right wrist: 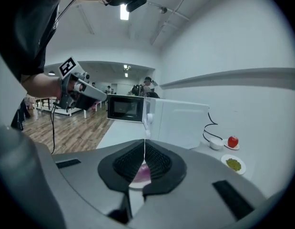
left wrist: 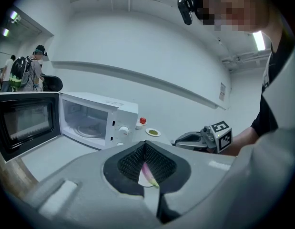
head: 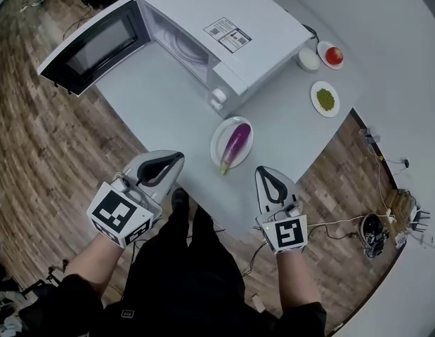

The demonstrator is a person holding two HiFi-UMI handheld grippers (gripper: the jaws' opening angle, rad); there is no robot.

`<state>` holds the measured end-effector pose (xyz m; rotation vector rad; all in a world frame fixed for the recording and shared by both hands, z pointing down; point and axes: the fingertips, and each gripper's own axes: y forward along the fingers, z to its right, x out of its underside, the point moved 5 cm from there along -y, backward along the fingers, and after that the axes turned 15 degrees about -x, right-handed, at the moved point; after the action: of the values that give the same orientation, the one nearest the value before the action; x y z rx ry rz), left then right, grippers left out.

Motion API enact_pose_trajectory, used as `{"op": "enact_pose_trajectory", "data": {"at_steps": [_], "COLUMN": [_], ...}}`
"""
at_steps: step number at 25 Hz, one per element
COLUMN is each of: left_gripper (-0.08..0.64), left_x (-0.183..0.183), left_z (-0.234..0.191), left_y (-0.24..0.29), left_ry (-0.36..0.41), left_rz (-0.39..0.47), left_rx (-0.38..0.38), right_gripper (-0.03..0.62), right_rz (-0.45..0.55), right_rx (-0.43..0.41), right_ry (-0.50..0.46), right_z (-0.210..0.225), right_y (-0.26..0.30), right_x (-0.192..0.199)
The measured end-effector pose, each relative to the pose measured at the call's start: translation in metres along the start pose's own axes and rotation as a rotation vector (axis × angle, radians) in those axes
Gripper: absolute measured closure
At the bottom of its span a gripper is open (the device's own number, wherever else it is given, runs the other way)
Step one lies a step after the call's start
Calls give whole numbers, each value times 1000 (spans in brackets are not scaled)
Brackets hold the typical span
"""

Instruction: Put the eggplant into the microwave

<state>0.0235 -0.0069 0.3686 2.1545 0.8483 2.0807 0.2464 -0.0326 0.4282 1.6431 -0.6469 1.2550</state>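
Observation:
A purple eggplant (head: 236,144) lies on a white plate (head: 218,135) near the table's front edge, just in front of the white microwave (head: 224,34). The microwave's door (head: 98,44) stands wide open to the left, and the glass turntable inside is bare. My left gripper (head: 180,156) hangs shut and empty, left of the plate and off the table edge. My right gripper (head: 261,169) is shut and empty, just below and right of the plate. Through the left gripper (left wrist: 145,143) the eggplant (left wrist: 148,174) shows. Through the right gripper (right wrist: 144,141) the eggplant (right wrist: 142,171) shows too.
At the table's far right stand a small white bowl (head: 308,60), a tomato on a saucer (head: 334,55) and a dish of green bits (head: 325,99). Cables and a power strip (head: 375,230) lie on the wooden floor. People stand far off (left wrist: 23,73).

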Motion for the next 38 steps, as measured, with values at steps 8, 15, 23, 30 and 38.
{"op": "enact_pose_trajectory", "data": {"at_steps": [8, 15, 23, 30, 38], "left_gripper": [552, 552, 552, 552, 552], "left_x": [35, 71, 88, 99, 104], "left_z": [0, -3, -9, -15, -20], "left_y": [37, 64, 78, 79, 83], "left_ry": [-41, -37, -48, -69, -75], "left_rz": [-36, -79, -85, -103, -113], "left_rx": [-3, 8, -24, -48, -70], "right_gripper": [577, 577, 574, 572, 488], "right_rz": [-151, -225, -334, -413, -455], "right_rx": [-71, -48, -85, -144, -191], "right_ry": [-107, -198, -387, -533, -666], "right_z": [6, 16, 20, 18, 16], "right_y": [24, 45, 63, 69, 74], "right_x": [59, 87, 113, 128, 138]}}
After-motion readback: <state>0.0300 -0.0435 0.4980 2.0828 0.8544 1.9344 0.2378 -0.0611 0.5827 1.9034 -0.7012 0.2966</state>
